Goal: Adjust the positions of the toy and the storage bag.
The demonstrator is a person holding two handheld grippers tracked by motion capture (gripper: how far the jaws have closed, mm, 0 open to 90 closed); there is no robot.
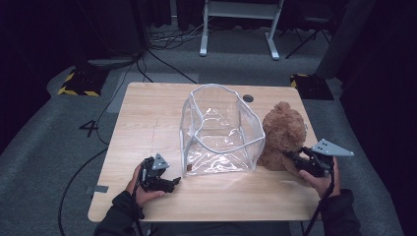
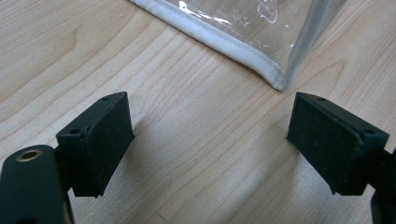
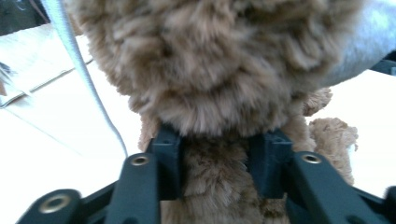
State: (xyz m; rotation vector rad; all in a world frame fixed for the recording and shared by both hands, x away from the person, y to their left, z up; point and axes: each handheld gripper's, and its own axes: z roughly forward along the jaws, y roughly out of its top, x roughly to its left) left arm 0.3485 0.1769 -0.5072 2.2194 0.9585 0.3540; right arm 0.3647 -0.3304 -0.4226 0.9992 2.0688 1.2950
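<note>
I am clamping my right gripper (image 3: 215, 163) on the brown teddy bear (image 1: 282, 132) just beside the clear plastic bag (image 1: 219, 130); my left gripper (image 2: 210, 140) is gaping, empty, near its corner. Next, probably, lifting the bear into the bag.

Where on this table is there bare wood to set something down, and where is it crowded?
Free: the table's left half beside the clear bag, and the front strip. Crowded: right side, where the teddy bear touches the bag.
</note>
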